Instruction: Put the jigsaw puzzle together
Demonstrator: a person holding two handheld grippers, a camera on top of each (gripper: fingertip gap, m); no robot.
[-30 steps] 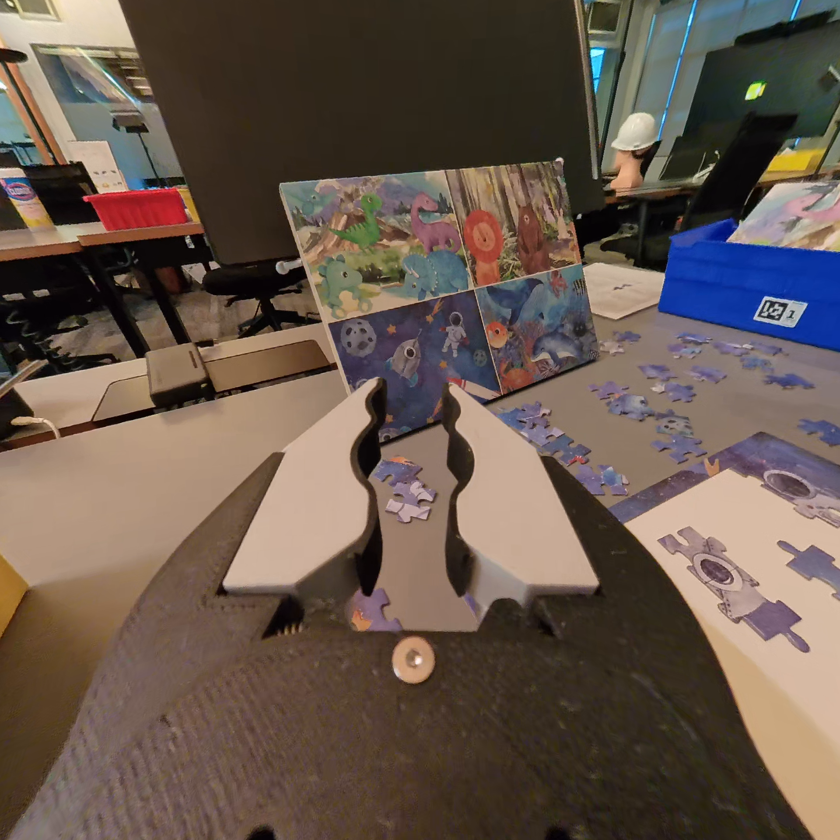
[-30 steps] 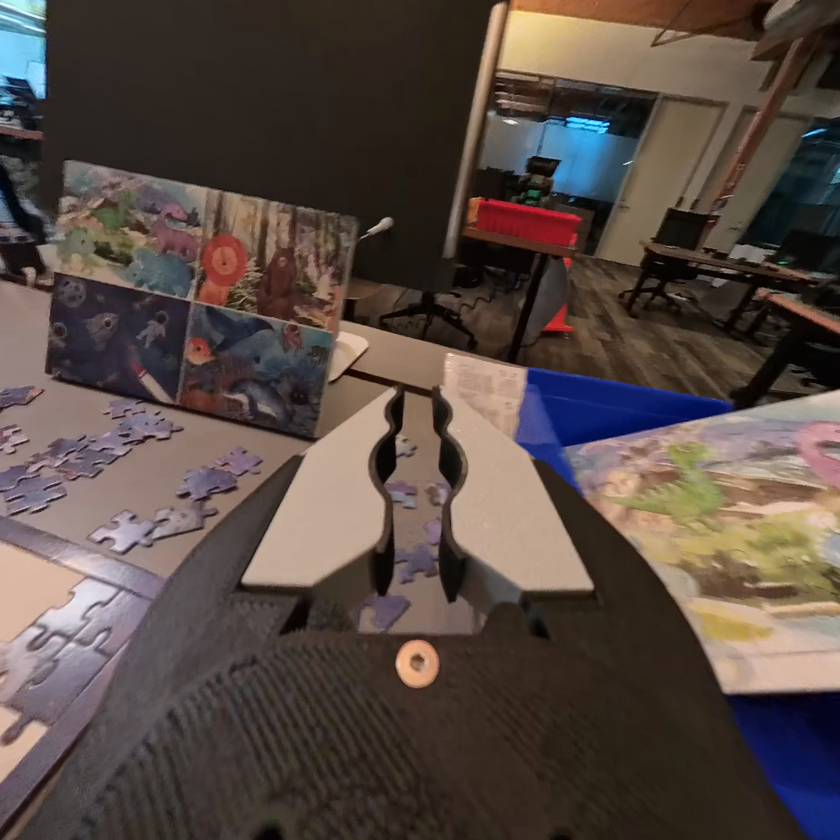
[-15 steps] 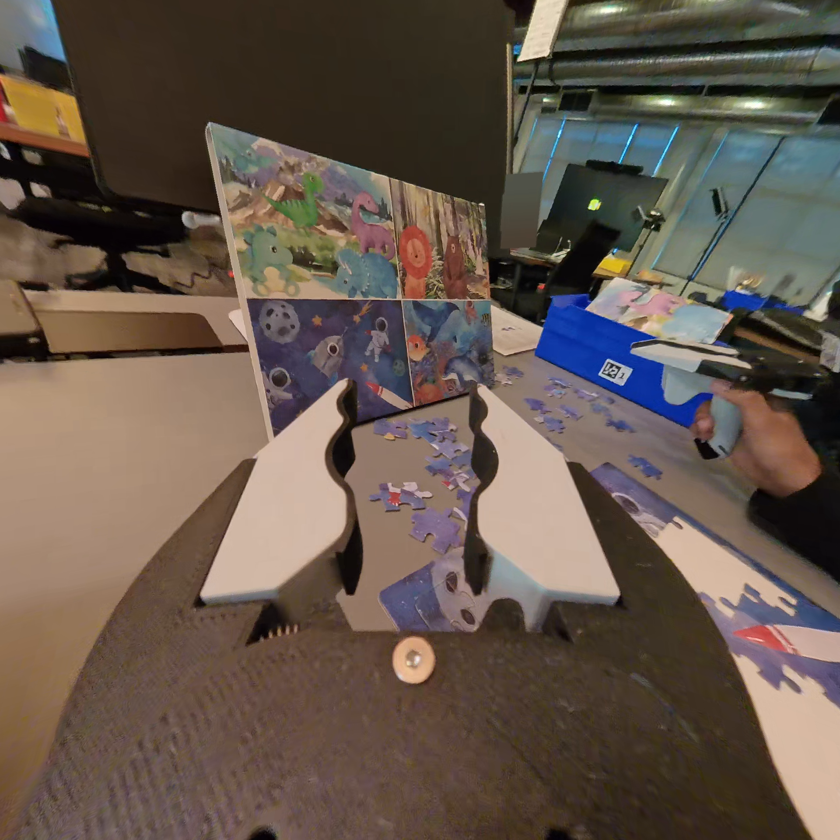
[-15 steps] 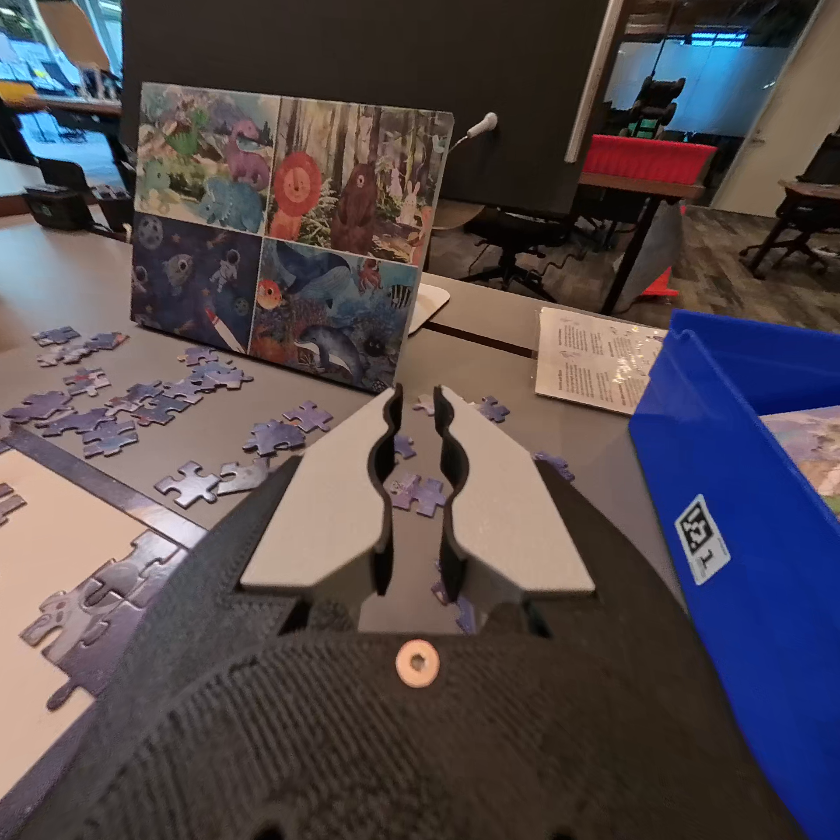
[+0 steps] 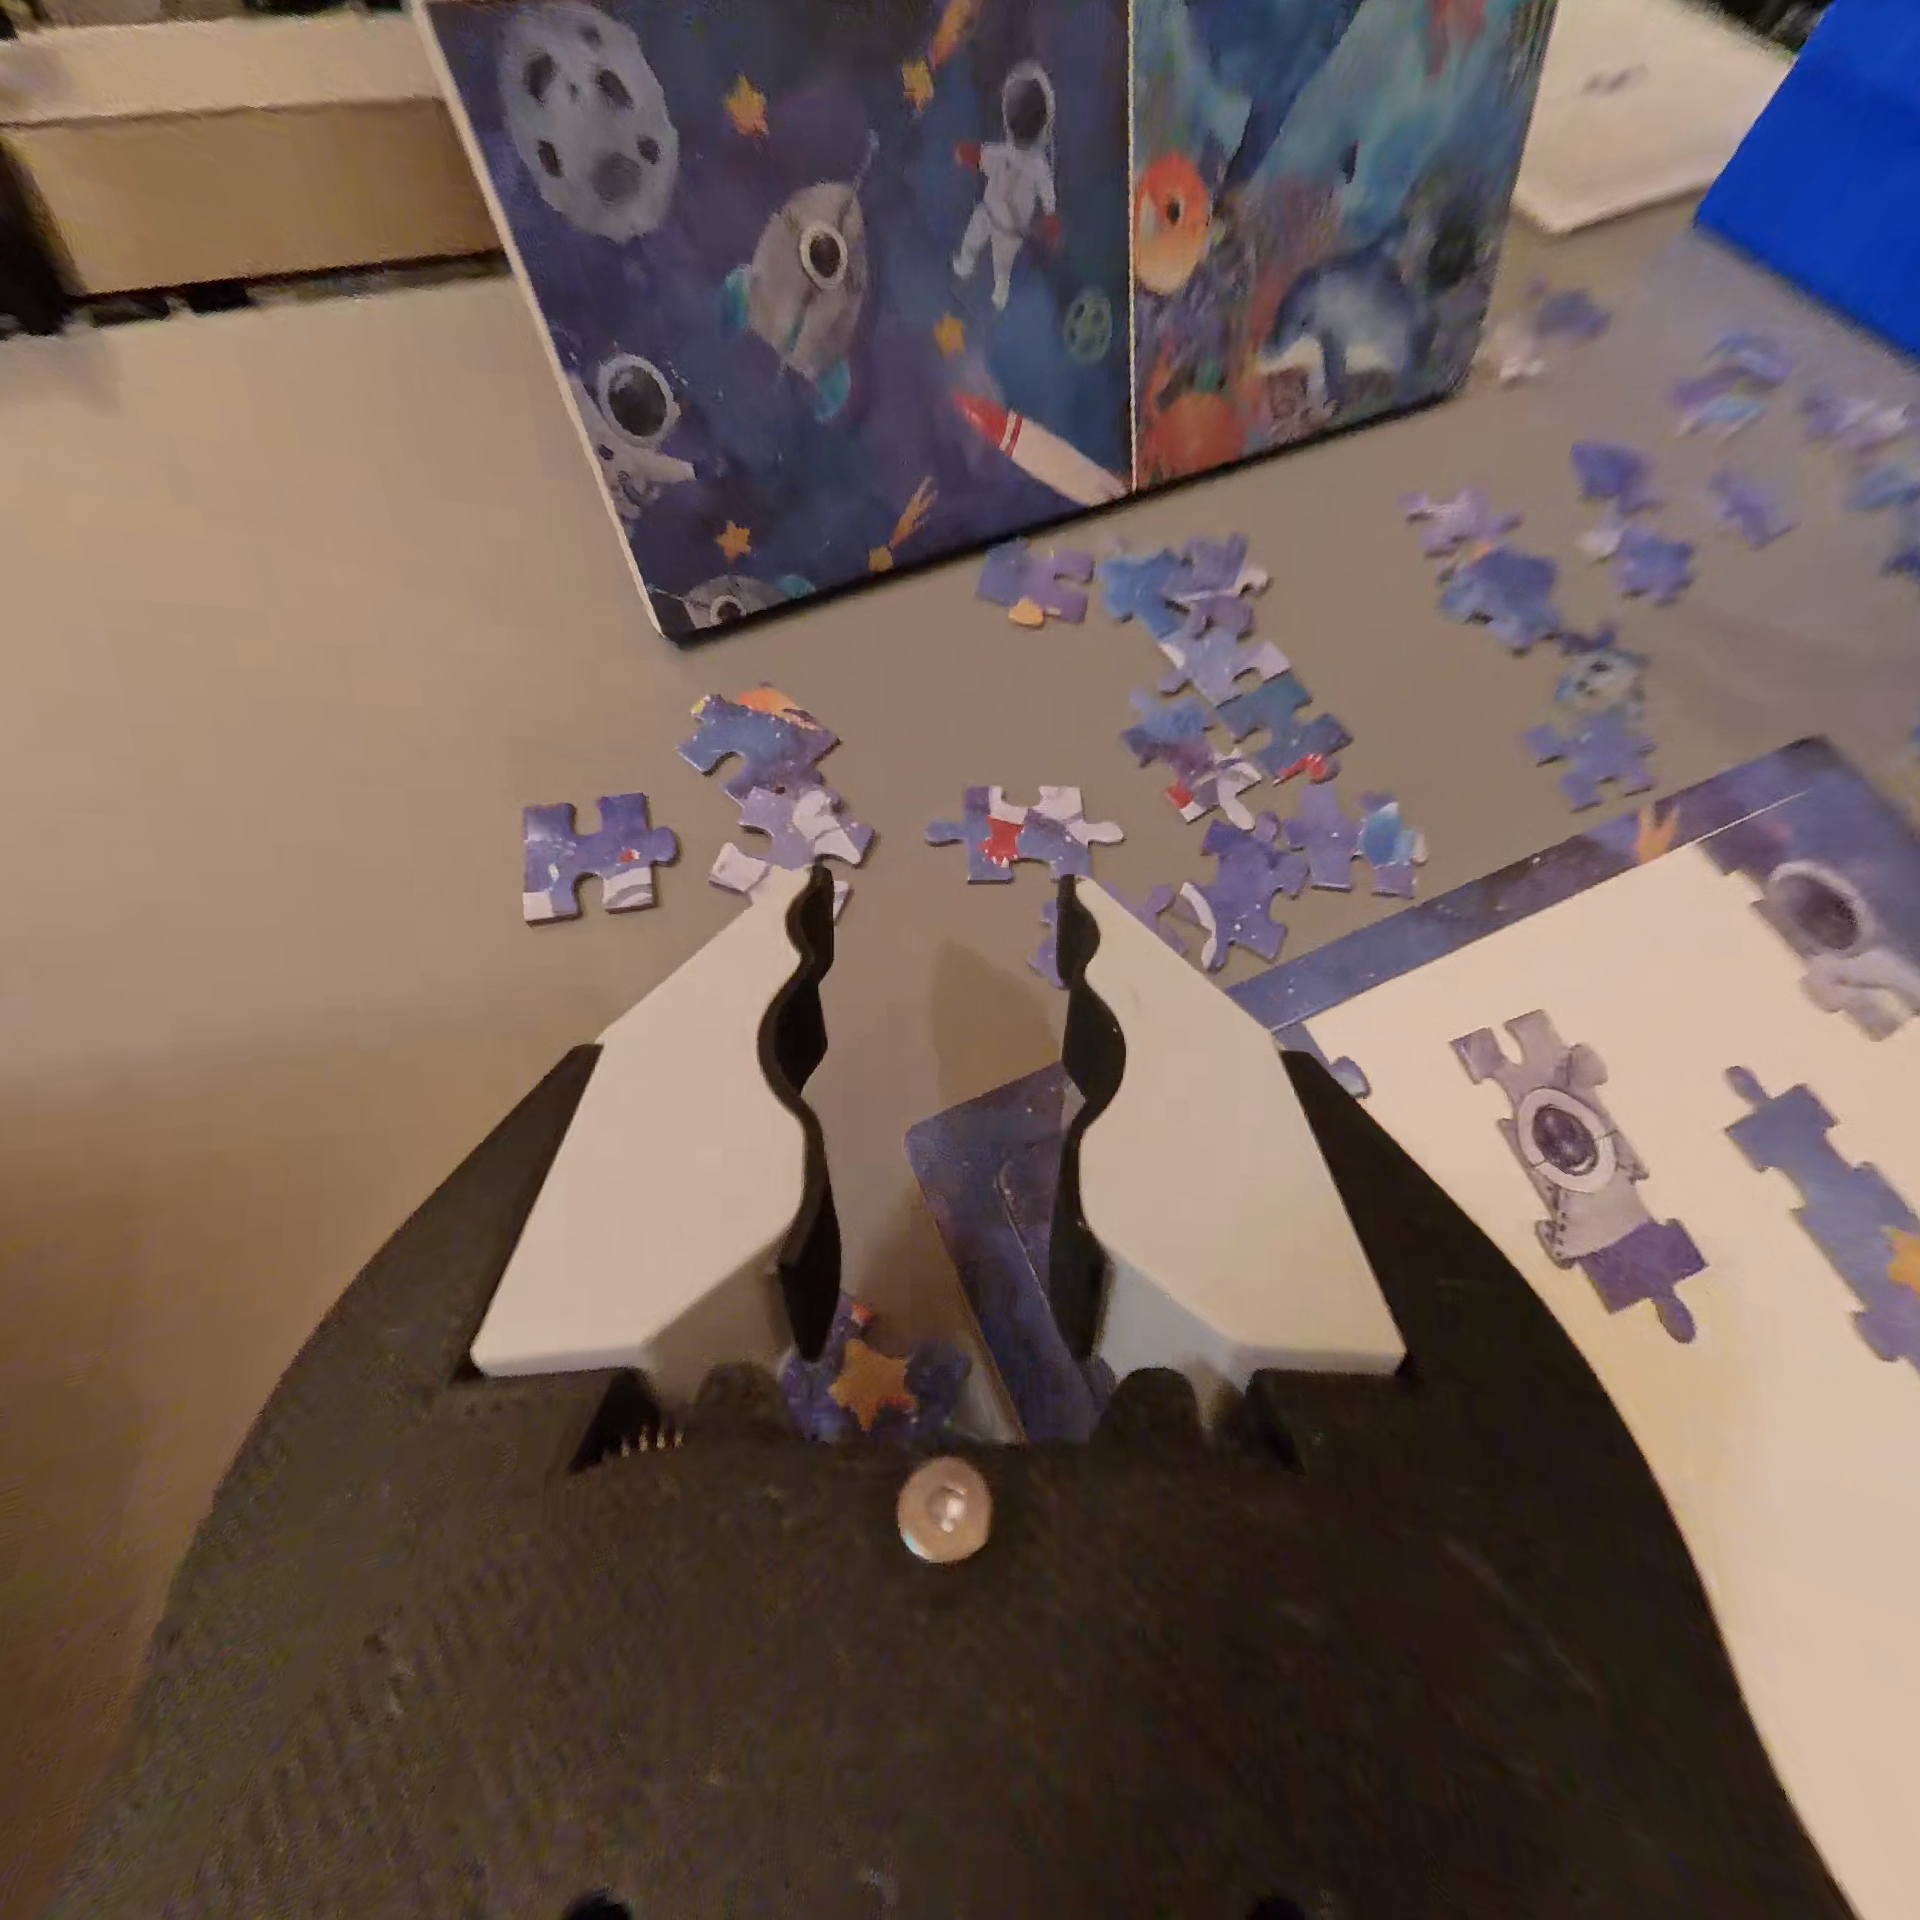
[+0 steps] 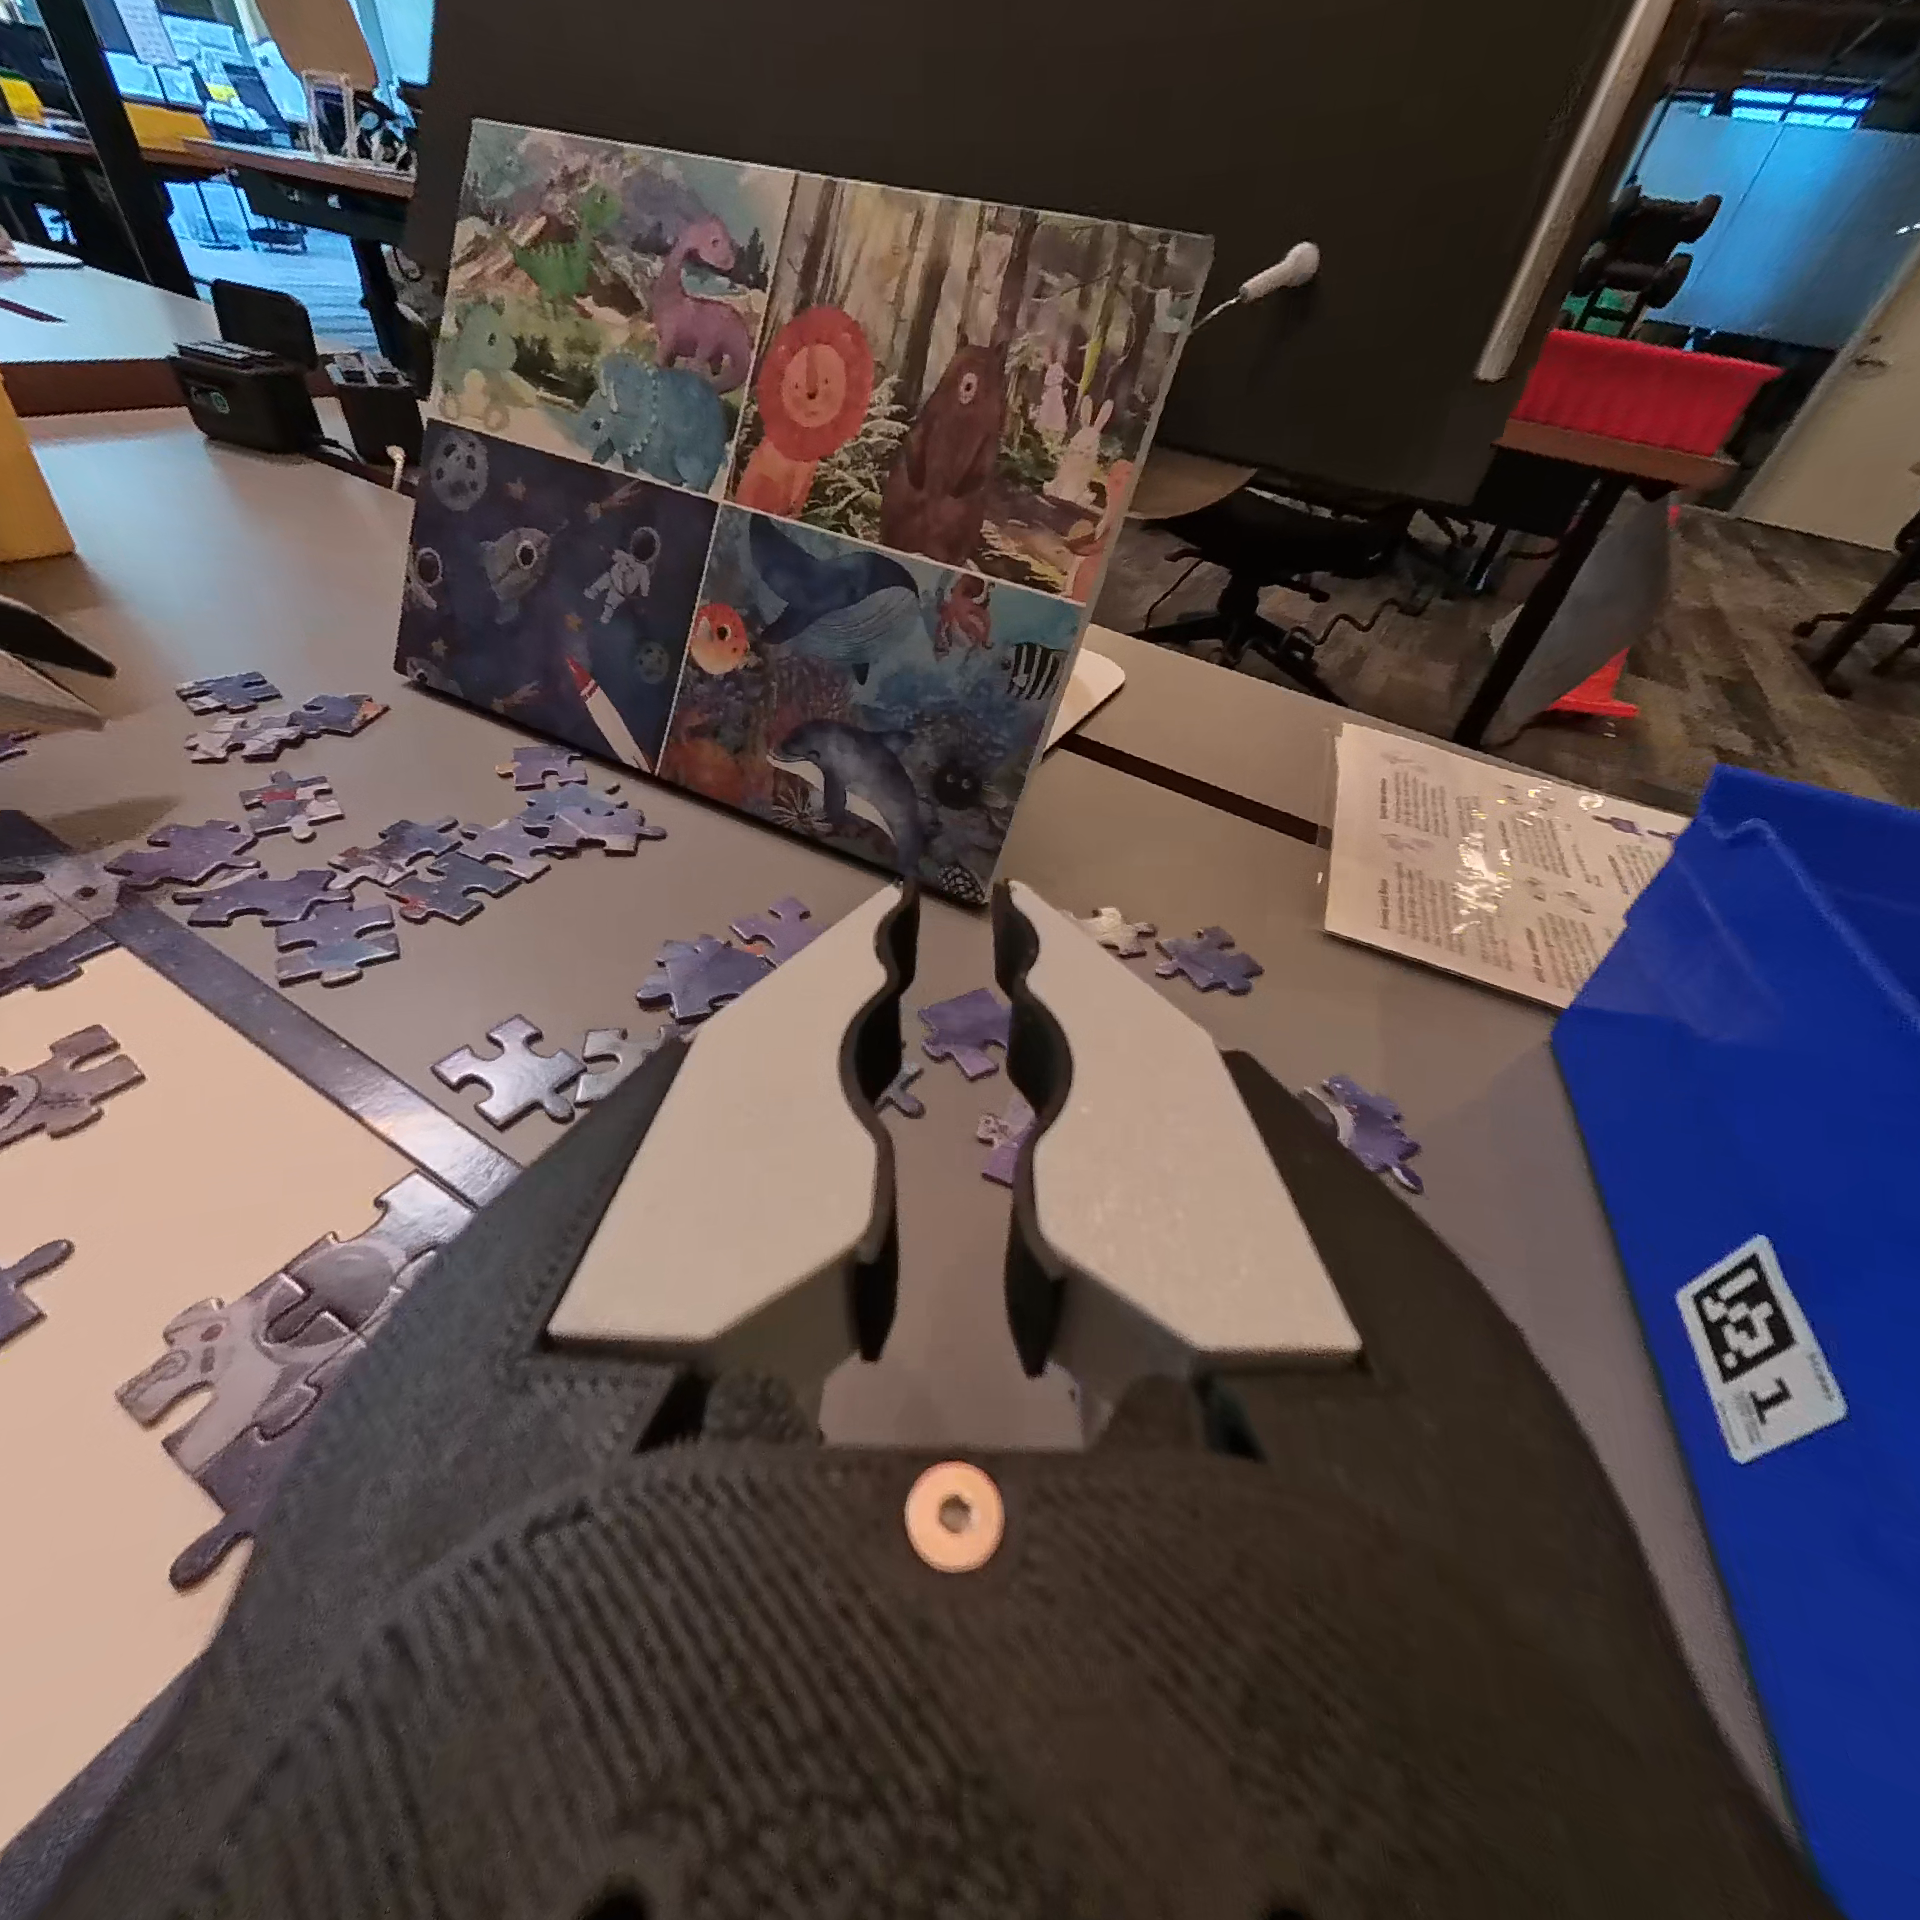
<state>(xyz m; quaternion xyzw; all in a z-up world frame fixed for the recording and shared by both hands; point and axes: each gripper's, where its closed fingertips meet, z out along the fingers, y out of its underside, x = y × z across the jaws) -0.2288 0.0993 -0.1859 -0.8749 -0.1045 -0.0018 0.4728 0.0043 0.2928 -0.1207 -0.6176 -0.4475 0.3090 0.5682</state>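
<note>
Grippers above scattered blue cardboard jigsaw pieces (image 5: 1023, 831) on a grey tabletop (image 5: 260, 675).
Left gripper (image 5: 940, 899) gapes wide and bare over the pieces, before an upright illustrated puzzle box (image 5: 966, 260); right gripper (image 6: 951, 904), narrowly parted and bare, points at that box, a blue plastic bin (image 6: 1766, 1091) beside it.

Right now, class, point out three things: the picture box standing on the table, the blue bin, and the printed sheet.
picture box (image 6: 790, 499), right wrist view, on the middle of its illustrated front.
blue bin (image 6: 1756, 1091), right wrist view, on its outer side wall.
printed sheet (image 6: 1475, 852), right wrist view, on the page's middle.
</note>
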